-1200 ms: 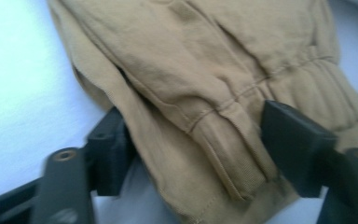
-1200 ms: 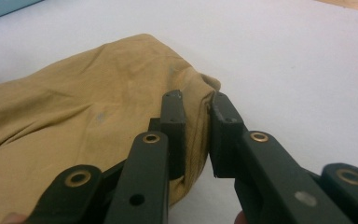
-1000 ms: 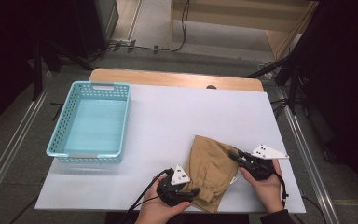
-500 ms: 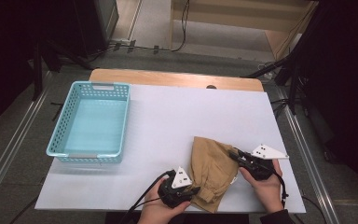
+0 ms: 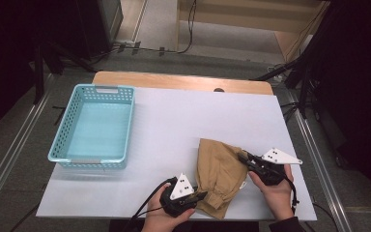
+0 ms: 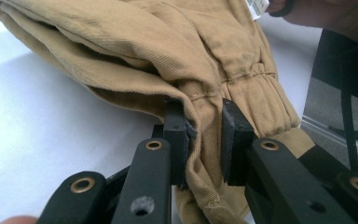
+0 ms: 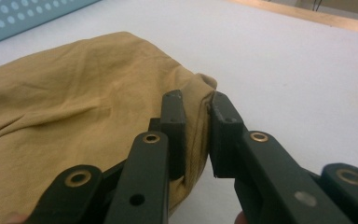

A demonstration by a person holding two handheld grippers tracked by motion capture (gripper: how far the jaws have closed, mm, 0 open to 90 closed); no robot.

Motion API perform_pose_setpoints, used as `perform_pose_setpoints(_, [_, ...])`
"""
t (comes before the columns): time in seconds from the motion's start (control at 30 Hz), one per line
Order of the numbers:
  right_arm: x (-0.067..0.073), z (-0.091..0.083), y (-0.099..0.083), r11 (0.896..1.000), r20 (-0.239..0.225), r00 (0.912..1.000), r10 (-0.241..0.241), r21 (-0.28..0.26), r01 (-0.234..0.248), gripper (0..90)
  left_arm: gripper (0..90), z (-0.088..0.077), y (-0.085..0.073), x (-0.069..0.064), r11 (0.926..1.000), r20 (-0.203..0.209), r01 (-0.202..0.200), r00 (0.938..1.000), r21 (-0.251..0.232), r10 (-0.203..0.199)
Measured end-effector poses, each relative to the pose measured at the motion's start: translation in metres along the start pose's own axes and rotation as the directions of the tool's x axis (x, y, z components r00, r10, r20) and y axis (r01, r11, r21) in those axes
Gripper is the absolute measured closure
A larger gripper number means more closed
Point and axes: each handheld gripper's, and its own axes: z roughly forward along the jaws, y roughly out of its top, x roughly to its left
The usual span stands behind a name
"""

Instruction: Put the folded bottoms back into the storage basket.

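Observation:
A folded tan garment [image 5: 220,169] lies on the white table [image 5: 198,111] near its front edge. My left gripper [image 5: 202,195] sits at the garment's lower left corner. Its jaws have just been closing, and a fold of the cuffed hem [image 6: 204,135] is pinched between the pads. My right gripper [image 5: 245,157] holds the garment's right edge, shut on a ridge of the cloth [image 7: 196,126]. In the left gripper view the garment [image 6: 144,42] spreads away from the jaws, with a white label near the far hand. In the right gripper view the garment [image 7: 74,93] stretches off to the left.
A light blue plastic basket [image 5: 105,87] with nothing in it stands at the table's left, and its wall [image 7: 28,14] shows in the right gripper view. A wooden strip runs along the table's far edge. The front edge is just behind both hands.
The left gripper's jaws have closed onto the garment's hem. The right gripper and the garment have stayed where they were.

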Motion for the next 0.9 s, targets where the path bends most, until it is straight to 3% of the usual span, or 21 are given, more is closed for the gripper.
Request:
perform_pose_setpoints(0.43, [0.005, -0.001, 0.021, 0.998, 0.01, 0.9999, 0.006, -0.059, -0.006, 76.7, 75.7, -0.023, 0.01, 0.006, 0.9947, -0.02, -0.017, 0.9997, -0.101, 0.015])
perform_pose_setpoints(0.9, [0.013, 0.009, 0.054, 0.995, 0.004, 0.9999, -0.014, -0.098, 0.014, 76.7, 75.7, -0.049, 0.02, 0.021, 0.9864, -0.055, -0.02, 0.9984, -0.163, 0.011])
